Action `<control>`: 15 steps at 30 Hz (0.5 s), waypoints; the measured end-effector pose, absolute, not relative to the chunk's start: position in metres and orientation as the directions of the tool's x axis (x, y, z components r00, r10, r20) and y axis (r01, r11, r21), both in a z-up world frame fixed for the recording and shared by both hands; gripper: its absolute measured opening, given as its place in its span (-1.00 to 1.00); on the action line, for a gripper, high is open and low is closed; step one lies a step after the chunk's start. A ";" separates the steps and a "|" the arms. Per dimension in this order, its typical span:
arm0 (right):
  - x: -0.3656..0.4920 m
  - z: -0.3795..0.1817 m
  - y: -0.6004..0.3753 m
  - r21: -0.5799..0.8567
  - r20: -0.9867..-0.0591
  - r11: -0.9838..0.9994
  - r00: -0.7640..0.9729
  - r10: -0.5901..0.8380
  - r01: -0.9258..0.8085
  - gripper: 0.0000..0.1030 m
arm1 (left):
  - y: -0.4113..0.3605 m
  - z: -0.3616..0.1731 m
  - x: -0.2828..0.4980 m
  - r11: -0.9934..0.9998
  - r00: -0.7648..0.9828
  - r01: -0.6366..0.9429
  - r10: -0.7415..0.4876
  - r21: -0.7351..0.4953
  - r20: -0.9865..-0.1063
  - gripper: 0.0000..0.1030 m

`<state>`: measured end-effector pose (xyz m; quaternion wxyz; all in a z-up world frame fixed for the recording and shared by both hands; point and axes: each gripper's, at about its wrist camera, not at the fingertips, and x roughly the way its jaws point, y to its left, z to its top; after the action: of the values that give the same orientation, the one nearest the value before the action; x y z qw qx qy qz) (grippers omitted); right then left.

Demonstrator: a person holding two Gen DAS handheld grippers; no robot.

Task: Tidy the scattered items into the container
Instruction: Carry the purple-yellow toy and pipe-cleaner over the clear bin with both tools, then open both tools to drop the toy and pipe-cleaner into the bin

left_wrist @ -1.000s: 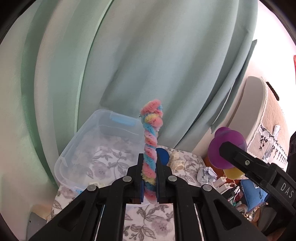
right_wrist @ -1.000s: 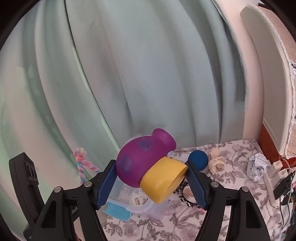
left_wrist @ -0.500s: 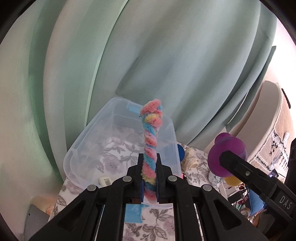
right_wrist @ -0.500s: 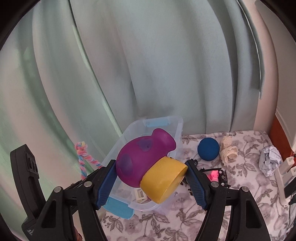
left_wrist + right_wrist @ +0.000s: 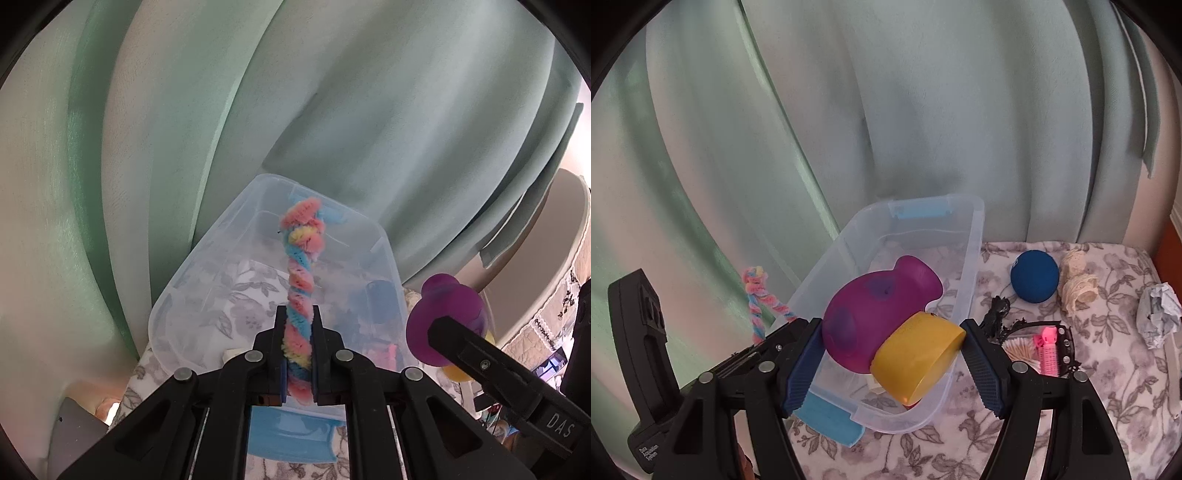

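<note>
Left wrist view: your left gripper (image 5: pixel 298 354) is clamped on the twisted pipe-cleaner rope (image 5: pixel 301 280) above the clear container (image 5: pixel 173 314), while your right gripper (image 5: pixel 892 363) pinches the purple-and-yellow toy (image 5: pixel 882 325) over that container (image 5: pixel 971 236) on the floral cloth (image 5: pixel 1108 387).

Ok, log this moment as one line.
left gripper: shut on twisted pipe cleaner | right gripper: shut on purple-and-yellow toy | both above clear bin
</note>
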<state>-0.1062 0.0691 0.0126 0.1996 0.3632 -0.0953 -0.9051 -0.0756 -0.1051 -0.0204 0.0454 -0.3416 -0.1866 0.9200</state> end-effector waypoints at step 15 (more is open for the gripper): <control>-0.122 -0.006 0.055 0.311 -0.662 -0.902 -0.613 -0.432 0.299 0.48 | -0.116 -0.036 -0.090 -0.926 -0.738 0.078 0.196 -0.370 -0.646 -0.83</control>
<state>-0.1223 0.0553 -0.0060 0.2043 0.3895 -0.0852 -0.8940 -0.0905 -0.1157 -0.0365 0.0321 -0.3604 -0.1901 0.9127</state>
